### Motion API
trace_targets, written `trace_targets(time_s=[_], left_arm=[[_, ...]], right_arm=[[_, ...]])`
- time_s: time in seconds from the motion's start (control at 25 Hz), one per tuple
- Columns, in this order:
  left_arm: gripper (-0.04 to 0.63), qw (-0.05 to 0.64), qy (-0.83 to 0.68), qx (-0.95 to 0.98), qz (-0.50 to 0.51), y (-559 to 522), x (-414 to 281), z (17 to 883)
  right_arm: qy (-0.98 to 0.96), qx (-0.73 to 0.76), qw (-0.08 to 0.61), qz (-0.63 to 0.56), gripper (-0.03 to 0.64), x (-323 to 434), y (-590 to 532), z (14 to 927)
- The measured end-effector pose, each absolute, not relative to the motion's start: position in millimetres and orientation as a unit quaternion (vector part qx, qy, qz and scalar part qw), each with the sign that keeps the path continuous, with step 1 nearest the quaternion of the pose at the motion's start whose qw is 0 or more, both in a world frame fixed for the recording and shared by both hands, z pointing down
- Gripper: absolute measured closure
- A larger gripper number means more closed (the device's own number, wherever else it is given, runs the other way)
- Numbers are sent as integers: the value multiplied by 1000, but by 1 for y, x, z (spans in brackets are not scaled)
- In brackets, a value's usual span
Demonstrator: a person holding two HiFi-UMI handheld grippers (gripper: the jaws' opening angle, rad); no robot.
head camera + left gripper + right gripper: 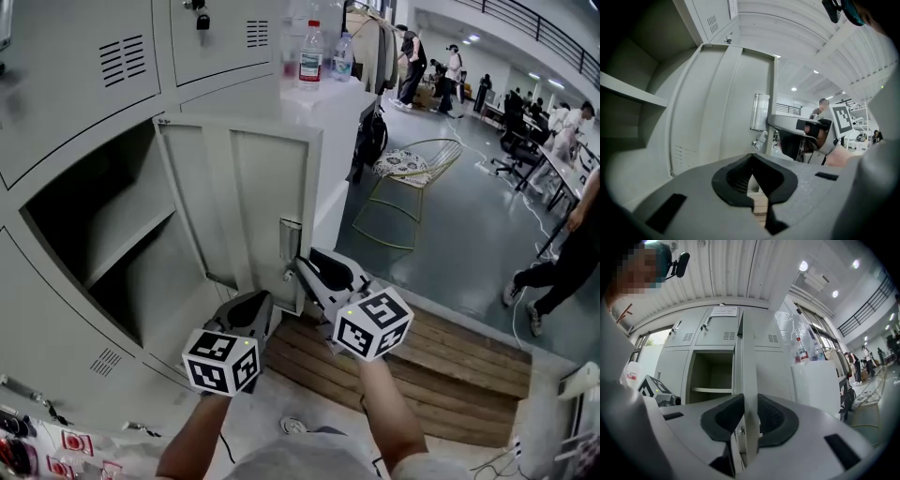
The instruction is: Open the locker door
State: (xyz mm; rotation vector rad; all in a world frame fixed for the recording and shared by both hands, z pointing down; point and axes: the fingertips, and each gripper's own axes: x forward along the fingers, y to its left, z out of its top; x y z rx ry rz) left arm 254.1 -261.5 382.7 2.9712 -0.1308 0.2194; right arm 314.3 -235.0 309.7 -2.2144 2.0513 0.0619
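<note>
The grey locker door (239, 192) stands swung wide out from its open compartment (94, 234), which has one shelf (131, 246) inside. My right gripper (305, 269) is shut on the door's free edge (749, 394), just below the metal latch (290, 240); the thin door panel runs up between its dark pads (771, 420). My left gripper (259, 305) hangs low in front of the door's inner face (717, 117), shut with nothing in it, touching nothing. In the left gripper view the right gripper (806, 136) shows beside the door edge.
Neighbouring locker doors (89, 66) are closed; one has a padlock (202, 21). Two bottles (310, 56) stand on a white cabinet (328, 122) to the right. A wooden pallet (441, 366) lies below, a gold wire chair (412, 192) beyond. A person's legs (562, 267) are at the right.
</note>
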Motion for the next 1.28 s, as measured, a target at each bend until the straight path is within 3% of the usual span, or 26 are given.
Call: trace_targets(time_s=[0.64, 1.28], left_arm=[[589, 78, -54, 992, 82, -273, 255, 388], [589, 83, -55, 992, 80, -273, 229, 388]], right_arm=[[646, -761, 57, 21, 529, 352, -247, 310], [620, -783, 34, 34, 523, 329, -236, 310]])
